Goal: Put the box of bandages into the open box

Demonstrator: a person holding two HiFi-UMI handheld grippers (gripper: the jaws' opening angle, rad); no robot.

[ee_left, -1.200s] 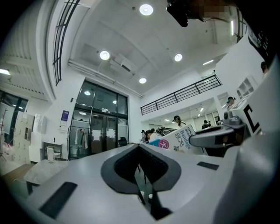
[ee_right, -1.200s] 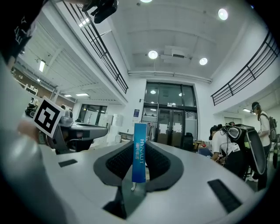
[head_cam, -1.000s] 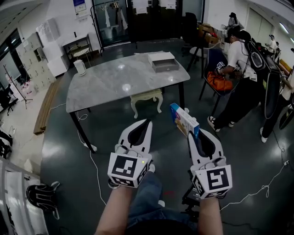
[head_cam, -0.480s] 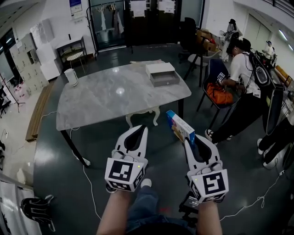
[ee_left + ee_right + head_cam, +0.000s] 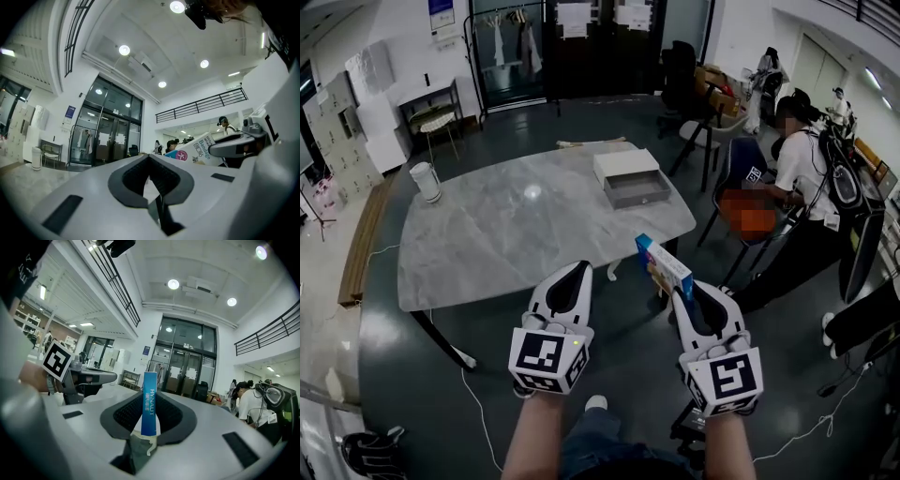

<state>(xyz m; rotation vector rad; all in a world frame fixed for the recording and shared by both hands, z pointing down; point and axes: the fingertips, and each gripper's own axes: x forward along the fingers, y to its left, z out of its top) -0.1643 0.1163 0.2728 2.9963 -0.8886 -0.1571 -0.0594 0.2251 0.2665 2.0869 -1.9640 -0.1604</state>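
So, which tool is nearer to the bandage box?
Right. The right tool grips the bandage box between its jaws. The left tool is off to the box's left, apart from it, shut and empty.

The blue-and-white box of bandages [image 5: 664, 265] stands on edge in the air just off the surface's [image 5: 506, 234] near right corner, pinched between the jaws of the right hand-held gripper [image 5: 682, 292]. The white-and-grey open box [image 5: 630, 178] lies flat near the surface's far right edge.
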